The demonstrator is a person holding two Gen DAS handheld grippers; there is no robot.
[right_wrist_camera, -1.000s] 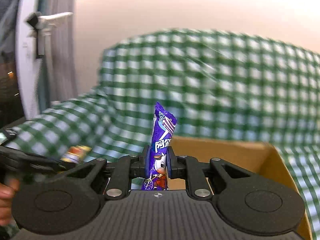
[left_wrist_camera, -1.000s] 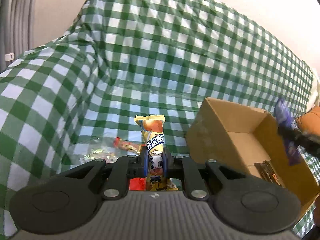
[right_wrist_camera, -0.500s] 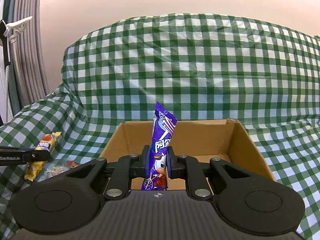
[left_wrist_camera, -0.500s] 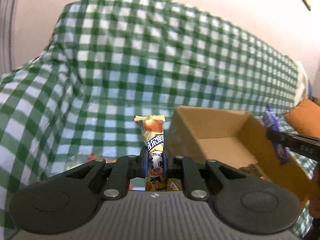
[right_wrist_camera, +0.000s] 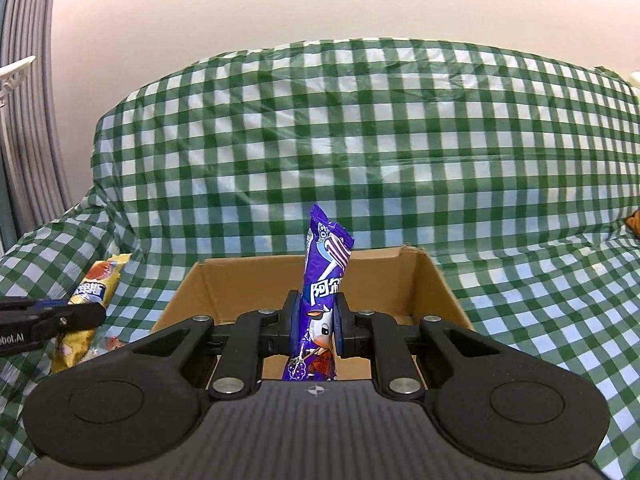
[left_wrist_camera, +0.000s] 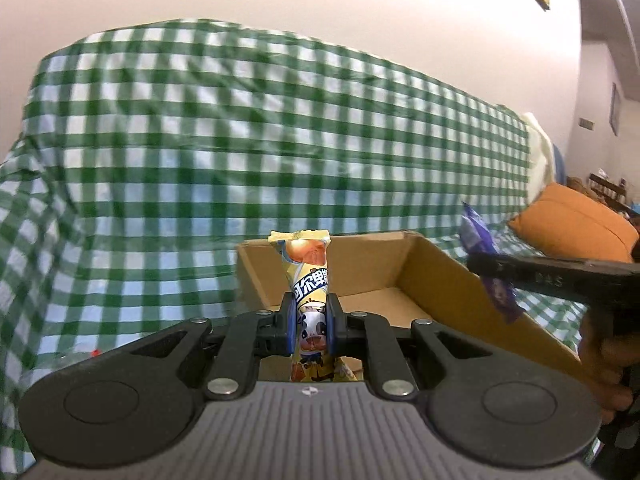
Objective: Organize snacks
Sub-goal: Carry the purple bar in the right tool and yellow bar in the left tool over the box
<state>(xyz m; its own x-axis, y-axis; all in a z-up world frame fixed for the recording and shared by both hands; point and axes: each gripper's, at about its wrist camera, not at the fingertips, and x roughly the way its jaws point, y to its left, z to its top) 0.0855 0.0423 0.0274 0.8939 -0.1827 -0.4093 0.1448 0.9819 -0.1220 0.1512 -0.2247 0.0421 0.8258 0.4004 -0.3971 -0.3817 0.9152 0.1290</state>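
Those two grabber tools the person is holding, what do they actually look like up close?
Both look alike: the left gripper and right gripper are matte black plastic with a ribbed grey top plate, round discs at either side, silver screws on hinged links, and blue-edged fingers. White lettering marks their sides. No cables or sleeves show; a bare hand grips one.
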